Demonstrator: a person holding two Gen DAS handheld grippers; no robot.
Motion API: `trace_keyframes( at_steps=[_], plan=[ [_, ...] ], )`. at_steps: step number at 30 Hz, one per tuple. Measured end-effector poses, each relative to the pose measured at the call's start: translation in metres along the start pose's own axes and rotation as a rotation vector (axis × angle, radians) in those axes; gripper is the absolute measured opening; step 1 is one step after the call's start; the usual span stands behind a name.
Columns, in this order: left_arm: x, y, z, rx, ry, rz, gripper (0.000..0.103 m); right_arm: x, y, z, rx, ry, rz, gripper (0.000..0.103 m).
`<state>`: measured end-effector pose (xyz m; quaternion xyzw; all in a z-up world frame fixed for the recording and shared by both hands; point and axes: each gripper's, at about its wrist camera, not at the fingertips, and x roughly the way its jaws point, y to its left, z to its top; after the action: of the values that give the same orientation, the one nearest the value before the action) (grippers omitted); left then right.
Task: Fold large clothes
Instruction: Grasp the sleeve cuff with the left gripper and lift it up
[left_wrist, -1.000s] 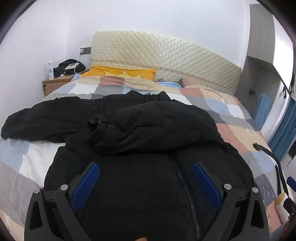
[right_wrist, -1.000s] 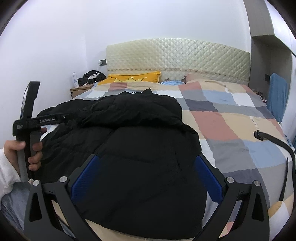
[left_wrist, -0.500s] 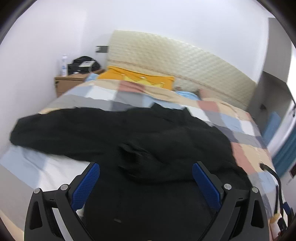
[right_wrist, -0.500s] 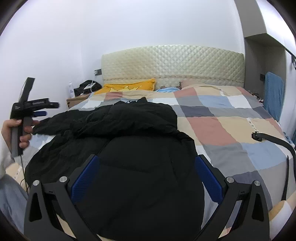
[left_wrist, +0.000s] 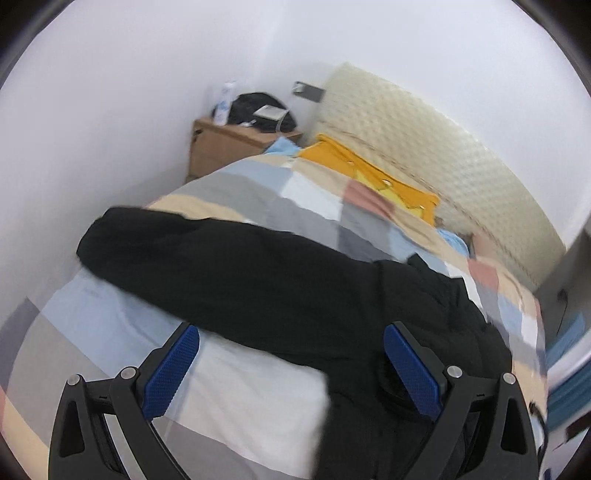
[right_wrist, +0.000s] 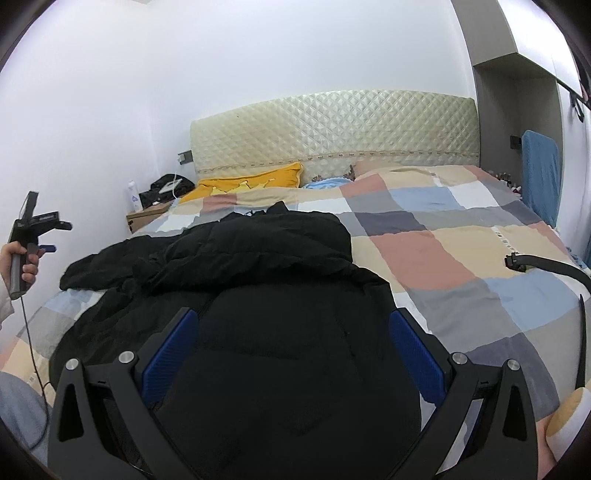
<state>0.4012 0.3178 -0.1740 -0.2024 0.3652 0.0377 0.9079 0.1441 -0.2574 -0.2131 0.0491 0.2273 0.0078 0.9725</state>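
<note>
Both grippers spread wide over a black jacket on the bed

The right gripper (right_wrist: 291, 354) and left gripper (left_wrist: 291, 363) hold nothing above the black jacket (right_wrist: 258, 295), which lies along the bed's (right_wrist: 461, 258) left edge, one sleeve (left_wrist: 207, 254) stretched toward its left side.

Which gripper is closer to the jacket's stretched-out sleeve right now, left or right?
Left. The left gripper is open right in front of the black jacket's sleeve. The right gripper is open over the jacket body, away from that sleeve.

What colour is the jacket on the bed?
Black jacket, all over; clearest in the right wrist view.
</note>
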Motion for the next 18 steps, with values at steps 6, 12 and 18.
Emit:
trace_keyframes(
  at_steps=[6, 12, 18],
  plan=[
    [0.032, 0.068, 0.0, -0.083, 0.04, 0.021, 0.101, 0.01, 0.011, 0.002, 0.005, 0.017, -0.042, 0.103],
    [0.067, 0.14, -0.001, -0.281, 0.045, -0.016, 0.101, 0.023, 0.035, 0.001, -0.038, 0.071, -0.056, 0.103],
    [0.106, 0.196, -0.006, -0.415, 0.076, -0.032, 0.101, 0.04, 0.048, 0.001, -0.011, 0.152, -0.036, 0.103]
  ],
)
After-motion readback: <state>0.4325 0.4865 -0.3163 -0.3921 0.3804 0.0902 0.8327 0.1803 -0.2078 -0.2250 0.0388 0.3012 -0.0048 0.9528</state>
